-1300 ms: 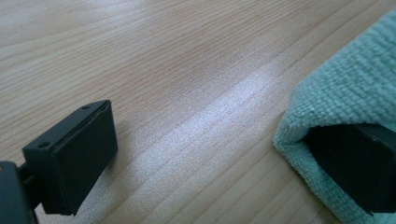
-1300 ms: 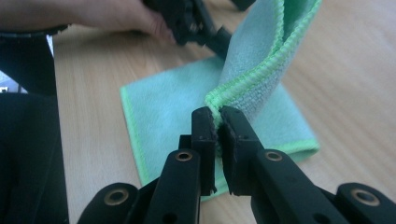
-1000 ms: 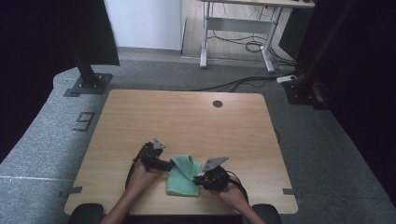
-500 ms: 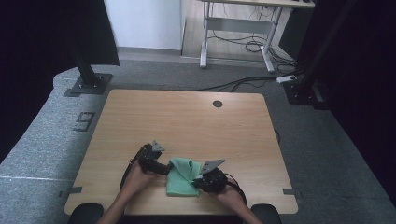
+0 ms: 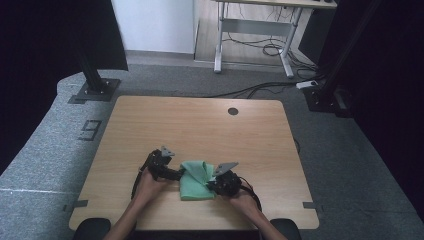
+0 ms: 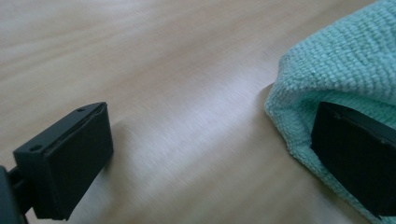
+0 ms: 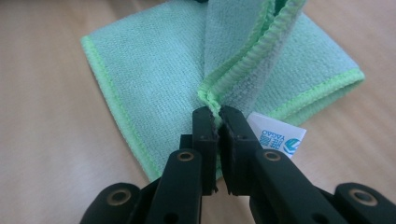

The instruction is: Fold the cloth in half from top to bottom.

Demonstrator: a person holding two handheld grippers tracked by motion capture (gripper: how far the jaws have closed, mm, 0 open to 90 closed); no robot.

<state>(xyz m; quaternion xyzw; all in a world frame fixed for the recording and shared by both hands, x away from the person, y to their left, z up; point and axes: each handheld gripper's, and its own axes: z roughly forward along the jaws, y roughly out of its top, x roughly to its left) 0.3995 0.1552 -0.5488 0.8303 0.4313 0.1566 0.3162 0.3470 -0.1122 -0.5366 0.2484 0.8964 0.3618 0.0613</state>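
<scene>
Right gripper clamped on cloth edge; left gripper open at the opposite side.

The green microfibre cloth [image 5: 196, 179], folded and bordered with a brighter green hem, lies on the light wooden table [image 5: 200, 125] near the person's edge, between both hands. Compared with one second earlier, the cloth has bunched slightly and both grippers sit marginally closer to the person. The right gripper [image 7: 218, 122] has its jaws nearly together, pinching a raised hemmed fold beside the white label [image 7: 275, 137]. The left gripper [image 6: 210, 140] stands wide: one jaw over bare wood, the other at the cloth's edge, whether touching cannot be told. Judgement: the fold is secured on one side only; a left-side grasp is needed next.
</scene>
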